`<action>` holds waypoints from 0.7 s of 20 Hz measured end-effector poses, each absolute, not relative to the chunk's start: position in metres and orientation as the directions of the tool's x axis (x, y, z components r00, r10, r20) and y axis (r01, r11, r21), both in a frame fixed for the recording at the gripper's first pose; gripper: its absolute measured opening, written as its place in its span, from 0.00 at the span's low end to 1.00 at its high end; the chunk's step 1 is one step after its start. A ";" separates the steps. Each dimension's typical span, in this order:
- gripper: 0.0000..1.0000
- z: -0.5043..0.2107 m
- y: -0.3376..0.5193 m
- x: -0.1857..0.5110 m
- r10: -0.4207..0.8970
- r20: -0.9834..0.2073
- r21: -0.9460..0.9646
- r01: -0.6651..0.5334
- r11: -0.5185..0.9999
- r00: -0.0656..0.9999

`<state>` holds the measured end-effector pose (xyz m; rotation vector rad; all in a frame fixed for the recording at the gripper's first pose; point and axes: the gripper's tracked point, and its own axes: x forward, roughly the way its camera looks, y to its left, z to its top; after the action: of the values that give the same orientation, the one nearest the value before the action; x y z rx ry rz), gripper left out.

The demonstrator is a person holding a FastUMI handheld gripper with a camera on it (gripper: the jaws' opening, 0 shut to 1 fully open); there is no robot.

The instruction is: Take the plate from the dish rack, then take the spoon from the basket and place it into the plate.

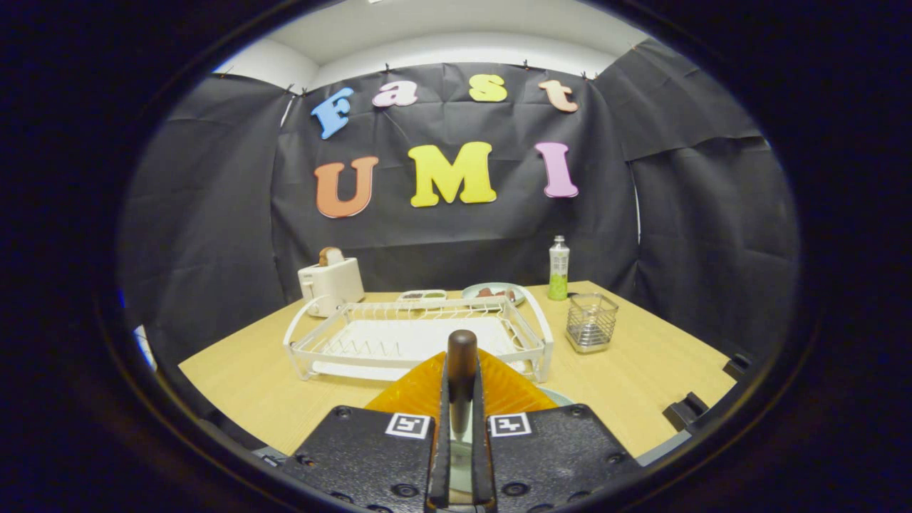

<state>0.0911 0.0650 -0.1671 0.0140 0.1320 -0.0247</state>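
- Already, we see the white dish rack standing bare of plates on the wooden counter, which suggests the first step is behind us.
- Left of the rack, a white toaster holds a slice of bread in its slot.
- Behind the rack sit a small tray and a pale dish, each carrying dark morsels we cannot identify.
- At centre, our gripper is narrowed on the spoon, both fingers pressing its shaft while the dark rounded handle end rises between them.
- Just beneath and ahead of the fingers lies an orange ribbed piece; a pale curved edge beside it is, we judge, the plate, set on the counter before the rack.
- Further right, a bottle with a green band stands near the wall.
- Rightmost, the wire basket looks emptied of cutlery.
- What remains, by our reading, is lowering the spoon into the plate and letting go.
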 end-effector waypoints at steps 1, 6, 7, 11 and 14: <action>0.17 -0.171 0.065 0.090 -0.015 -0.139 0.001 0.015 1.000 0.990; 0.20 -0.171 0.041 0.085 -0.029 -0.099 -0.034 0.026 0.999 0.995; 0.20 -0.171 0.036 0.084 -0.037 -0.095 -0.051 0.032 0.998 0.995; 0.43 -0.157 0.009 0.070 -0.109 -0.040 -0.135 0.103 0.985 0.993; 0.85 -0.140 -0.003 0.061 -0.134 0.042 -0.185 0.140 0.973 0.990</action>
<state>0.0608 -0.0028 -0.1400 -0.1888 -0.0295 -0.1383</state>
